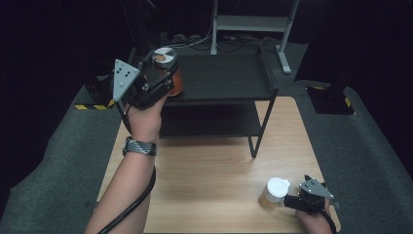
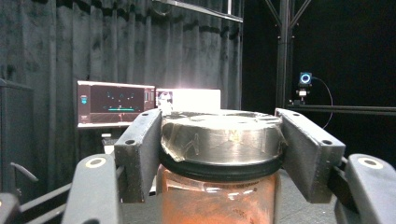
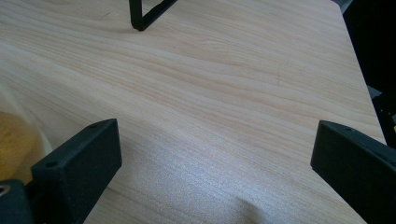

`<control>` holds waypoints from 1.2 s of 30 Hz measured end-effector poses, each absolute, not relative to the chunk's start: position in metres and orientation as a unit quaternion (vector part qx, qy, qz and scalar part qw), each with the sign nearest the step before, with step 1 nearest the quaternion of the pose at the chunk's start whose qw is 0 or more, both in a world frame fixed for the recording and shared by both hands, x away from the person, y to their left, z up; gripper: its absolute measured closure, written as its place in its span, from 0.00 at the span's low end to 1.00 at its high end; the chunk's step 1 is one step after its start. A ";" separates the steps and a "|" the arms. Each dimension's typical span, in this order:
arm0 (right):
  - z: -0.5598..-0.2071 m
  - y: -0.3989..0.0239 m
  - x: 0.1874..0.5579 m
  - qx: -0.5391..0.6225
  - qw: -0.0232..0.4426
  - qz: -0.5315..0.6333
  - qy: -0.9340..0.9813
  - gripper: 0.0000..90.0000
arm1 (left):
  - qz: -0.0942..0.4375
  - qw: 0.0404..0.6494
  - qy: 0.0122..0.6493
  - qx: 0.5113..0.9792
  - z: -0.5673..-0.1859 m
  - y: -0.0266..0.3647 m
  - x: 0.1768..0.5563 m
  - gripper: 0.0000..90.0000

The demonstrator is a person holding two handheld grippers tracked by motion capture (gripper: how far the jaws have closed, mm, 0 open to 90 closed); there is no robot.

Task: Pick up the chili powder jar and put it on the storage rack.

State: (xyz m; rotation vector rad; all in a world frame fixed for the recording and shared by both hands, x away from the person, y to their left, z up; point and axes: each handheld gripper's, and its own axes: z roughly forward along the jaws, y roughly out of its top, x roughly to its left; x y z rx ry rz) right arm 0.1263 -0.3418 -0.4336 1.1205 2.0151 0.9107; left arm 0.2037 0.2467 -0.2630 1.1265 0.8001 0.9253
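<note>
Here, the left gripper point(image 1: 163, 78) fingers point(image 2: 140, 154) clamp the upright jar point(image 2: 219, 186) lid between them, above the shelf point(image 1: 219, 78); right gripper point(image 1: 297, 201) fingers point(image 3: 79, 168) stand apart.

Jar point(image 1: 168, 68) above shelf rack point(image 1: 229, 78) left end; cup point(image 1: 273, 193) on table point(image 1: 209, 170) front right.

Lab: black curtains point(image 2: 140, 56), lit monitors point(image 2: 116, 103), tracking camera point(image 2: 305, 79), metal frame point(image 2: 285, 51).

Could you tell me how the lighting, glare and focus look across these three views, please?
High view: table evenly lit, surroundings nearly black. Left gripper view: a white screen is blown out behind the jar, whose metal lid carries soft reflections. Right gripper view: wood grain sharp, black jaws and the yellowish jar at the left edge blurred.
</note>
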 end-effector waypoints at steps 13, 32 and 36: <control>-0.434 -0.342 0.127 0.427 0.324 0.348 0.769 0.01 | 0.410 0.661 0.370 0.509 -0.264 0.239 0.212 0.39; -0.434 -0.342 0.126 0.425 0.324 0.348 0.770 0.01 | 0.412 0.648 0.376 0.520 -0.258 0.235 0.215 0.38; -0.434 -0.342 0.126 0.425 0.324 0.348 0.770 0.01 | 0.411 0.648 0.377 0.519 -0.258 0.234 0.215 0.38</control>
